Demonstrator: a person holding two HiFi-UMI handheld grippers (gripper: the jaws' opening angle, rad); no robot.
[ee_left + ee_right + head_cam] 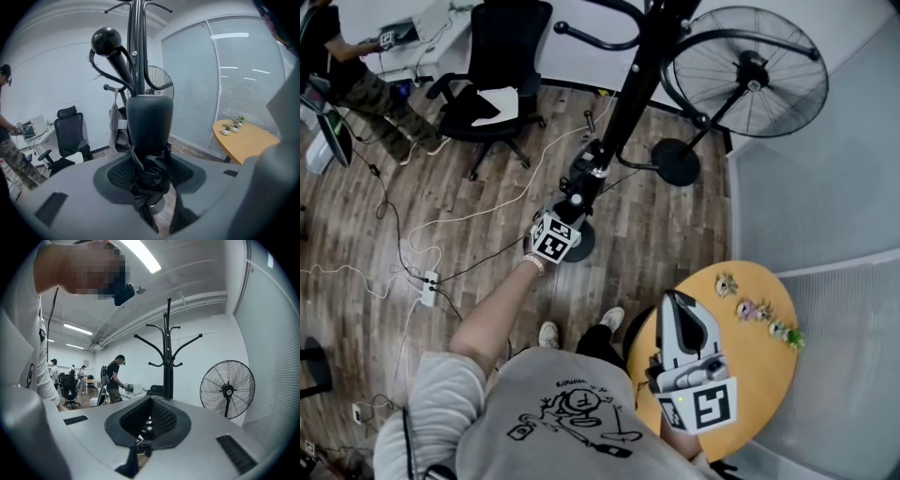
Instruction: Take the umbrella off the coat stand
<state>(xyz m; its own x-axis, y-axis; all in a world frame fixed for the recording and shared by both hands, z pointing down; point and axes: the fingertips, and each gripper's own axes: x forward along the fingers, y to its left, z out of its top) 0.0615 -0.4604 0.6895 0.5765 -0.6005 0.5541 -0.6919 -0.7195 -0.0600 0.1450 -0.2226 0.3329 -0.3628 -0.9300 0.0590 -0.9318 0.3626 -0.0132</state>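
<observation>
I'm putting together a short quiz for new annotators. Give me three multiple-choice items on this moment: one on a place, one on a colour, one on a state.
1. Where do the small potted plants stand?
A. on the round wooden table
B. on the office chair
C. on the floor

2. What colour is the umbrella?
A. red
B. black
C. yellow

3. How is the left gripper?
A. open and empty
B. shut on the umbrella
C. shut on the fan

Answers:
1 A: the head view shows the plants in a row near the table's edge.
2 B: the folded fabric between the jaws is black.
3 B: the left gripper view shows both pads pressing on the umbrella.
</observation>
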